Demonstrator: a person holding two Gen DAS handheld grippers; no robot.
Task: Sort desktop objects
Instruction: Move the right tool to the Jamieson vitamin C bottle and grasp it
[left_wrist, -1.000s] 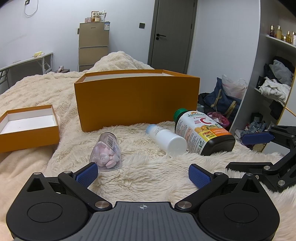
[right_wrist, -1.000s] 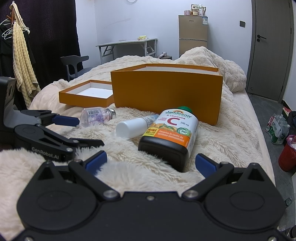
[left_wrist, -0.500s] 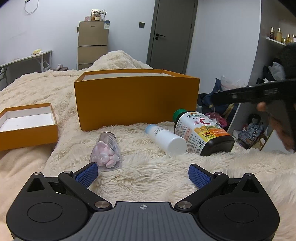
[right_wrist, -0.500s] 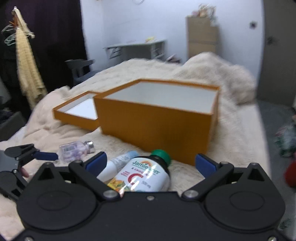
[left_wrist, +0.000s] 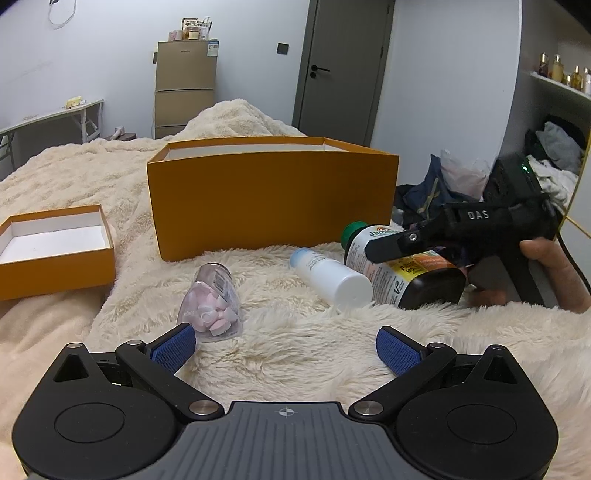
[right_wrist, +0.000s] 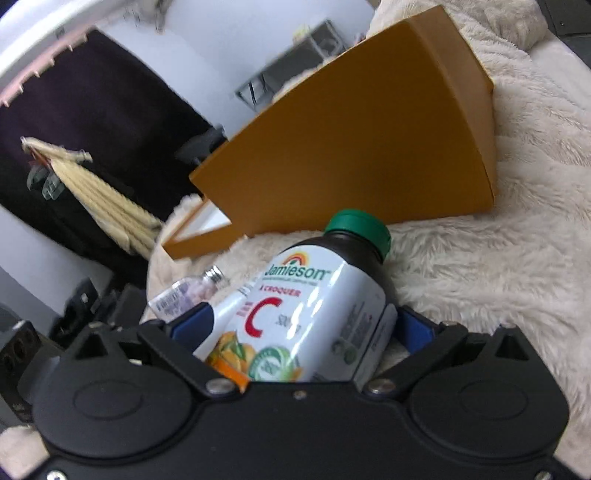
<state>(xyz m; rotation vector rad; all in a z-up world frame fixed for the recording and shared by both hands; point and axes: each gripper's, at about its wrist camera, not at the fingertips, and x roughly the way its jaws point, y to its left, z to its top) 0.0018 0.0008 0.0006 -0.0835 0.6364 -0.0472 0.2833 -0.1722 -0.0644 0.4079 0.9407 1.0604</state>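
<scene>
The right gripper straddles the vitamin bottle, blue pads just beside its flanks; whether they press it cannot be told. The bottle is dark glossy plastic with a white label and a green ribbed cap; it lies on its side on the shaggy cream blanket, long axis running away from the gripper, cap toward the orange box. The left gripper hangs open and empty over the fur, a clear jar of pink tablets just ahead of its left pad. A smooth white bottle lies against the vitamin bottle. A shallow orange lid sits left.
</scene>
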